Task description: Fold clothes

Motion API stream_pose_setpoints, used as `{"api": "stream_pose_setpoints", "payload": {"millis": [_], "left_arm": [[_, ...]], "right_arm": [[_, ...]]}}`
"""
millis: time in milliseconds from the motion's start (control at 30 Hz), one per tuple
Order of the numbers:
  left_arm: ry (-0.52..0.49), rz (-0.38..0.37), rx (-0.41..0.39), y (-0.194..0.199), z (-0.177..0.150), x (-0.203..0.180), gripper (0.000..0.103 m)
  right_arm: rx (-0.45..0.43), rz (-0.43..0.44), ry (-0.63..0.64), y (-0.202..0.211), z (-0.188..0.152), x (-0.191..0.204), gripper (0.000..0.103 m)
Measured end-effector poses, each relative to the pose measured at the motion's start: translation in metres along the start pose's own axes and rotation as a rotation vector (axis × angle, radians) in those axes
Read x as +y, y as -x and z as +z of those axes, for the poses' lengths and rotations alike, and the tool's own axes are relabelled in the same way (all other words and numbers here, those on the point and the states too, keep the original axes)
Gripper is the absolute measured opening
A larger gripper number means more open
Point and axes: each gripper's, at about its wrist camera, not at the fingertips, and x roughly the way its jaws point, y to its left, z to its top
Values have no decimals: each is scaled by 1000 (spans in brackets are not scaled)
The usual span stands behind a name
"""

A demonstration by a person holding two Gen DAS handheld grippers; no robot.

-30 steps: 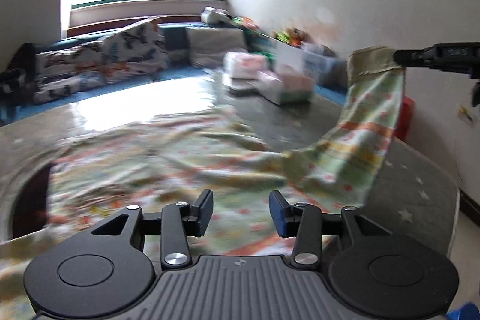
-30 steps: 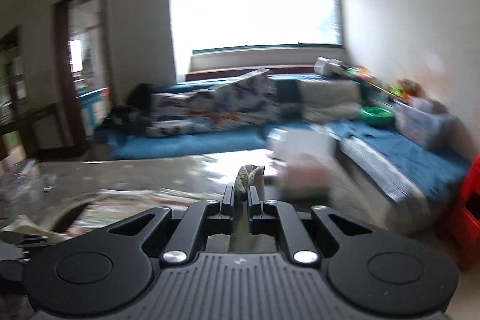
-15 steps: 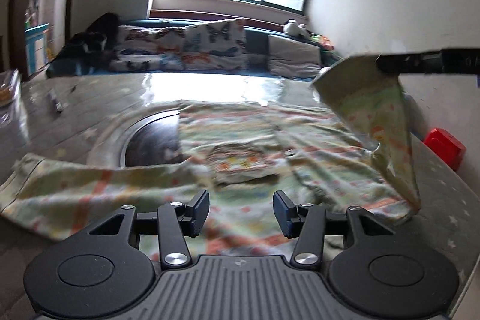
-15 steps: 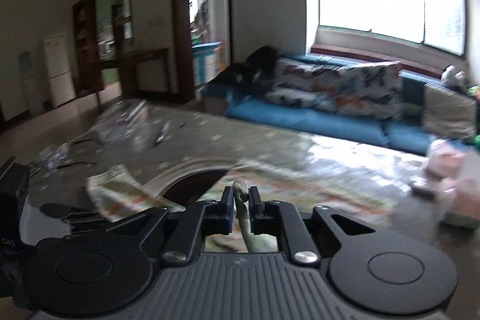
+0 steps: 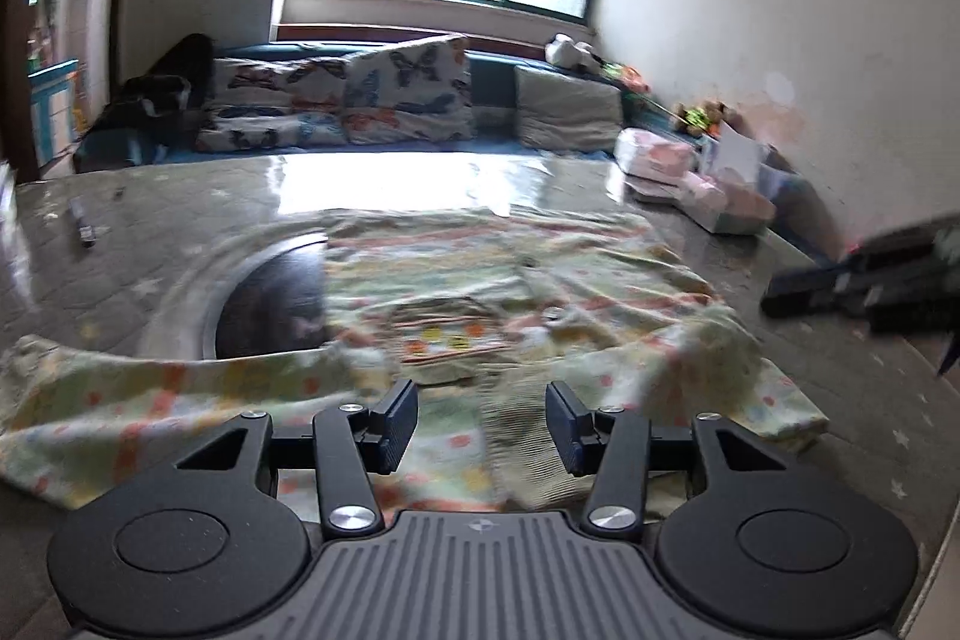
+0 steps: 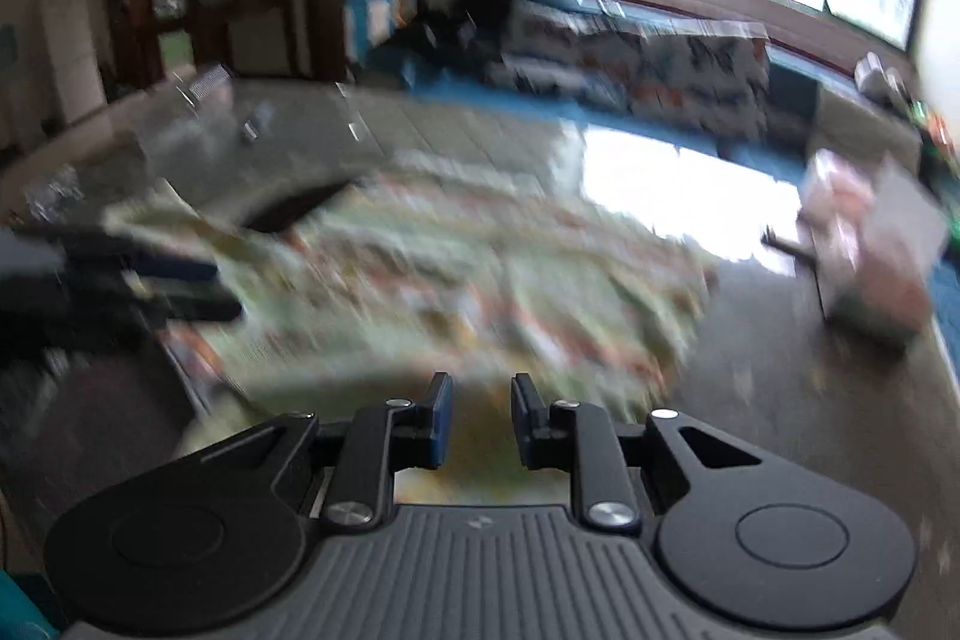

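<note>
A pale green garment with orange and yellow print (image 5: 480, 292) lies spread on the grey table (image 5: 180, 220), one sleeve stretched to the left and the right sleeve folded across the front. My left gripper (image 5: 480, 424) is open and empty, just above the garment's near edge. My right gripper (image 6: 477, 421) is open and empty over the garment (image 6: 456, 274), which is motion-blurred in the right wrist view. The right gripper also shows at the right in the left wrist view (image 5: 864, 280). The left gripper shows at the left in the right wrist view (image 6: 132, 280).
A dark round recess (image 5: 270, 304) in the table is half covered by the garment. Tissue packs and boxes (image 5: 708, 184) stand at the table's far right corner. A small dark object (image 5: 84, 226) lies far left. A sofa with cushions (image 5: 360, 100) runs behind.
My right gripper opened and let go of the sleeve it held up; the sleeve now lies folded across the garment's front. The right gripper dropped lower and both views swung.
</note>
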Motion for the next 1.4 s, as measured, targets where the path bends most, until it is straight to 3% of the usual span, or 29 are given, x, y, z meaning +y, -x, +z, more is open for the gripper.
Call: {"api": "stream_pose_setpoints", "payload": {"millis": [200,400,467,567,633,700,800,1100,1233,1400], "left_arm": [[18,16,66,-36,8,-2,42],[14,38,115,-58,10,-2,42],[9,35,128,-64,8,-5,41],[13,26,141,-69,6,-7,27],[8,37,132,-69,6,-8,11],[18,45,122,-68,7,-7,7],[33,71,77,-60,12,-6,6],[39,102,72,-59,13,-5,11],[24,81,80,-59,10,-10,13],[1,50,95,-61,6,-17,13]], "right_arm": [[83,-1,-90,-19,-44,-25,21],[64,17,-77,-15,-50,-27,23],[64,28,-64,-14,-48,-25,29],[59,34,-40,-14,-48,-22,31],[57,32,-35,-14,-49,-21,31],[56,32,-34,-14,-49,-21,32],[54,32,-27,-14,-49,-21,32],[49,36,-31,-11,-37,-25,32],[3,13,-29,-12,-19,-33,32],[10,-8,-32,-39,-8,-42,32]]}}
